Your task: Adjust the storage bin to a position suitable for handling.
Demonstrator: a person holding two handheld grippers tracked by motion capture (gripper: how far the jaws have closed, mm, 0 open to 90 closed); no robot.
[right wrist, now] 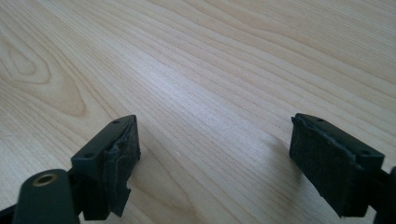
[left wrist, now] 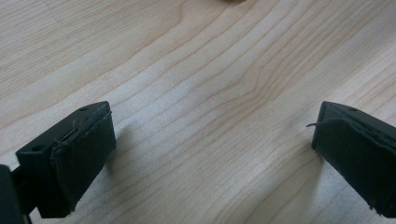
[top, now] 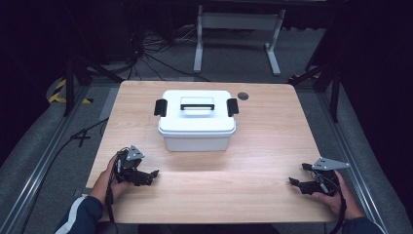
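A white box (top: 197, 127) with a black handle (top: 197, 106) sits on the wooden table (top: 253, 161). The left gripper (top: 150, 176) and right gripper (top: 296, 181) rest near the front edge, jaws spread wide, holding nothing

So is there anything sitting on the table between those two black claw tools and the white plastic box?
Nothing visible: bare wooden table lies between the white lidded plastic box and both the left gripper and right gripper, each open and empty.

Laboratory recording bay: wooden table (top: 253, 161) ringed by black curtains (top: 375, 44), floor rails (top: 44, 161), loose cables (top: 156, 53) and hazard tape (top: 58, 92) on grey carpet.
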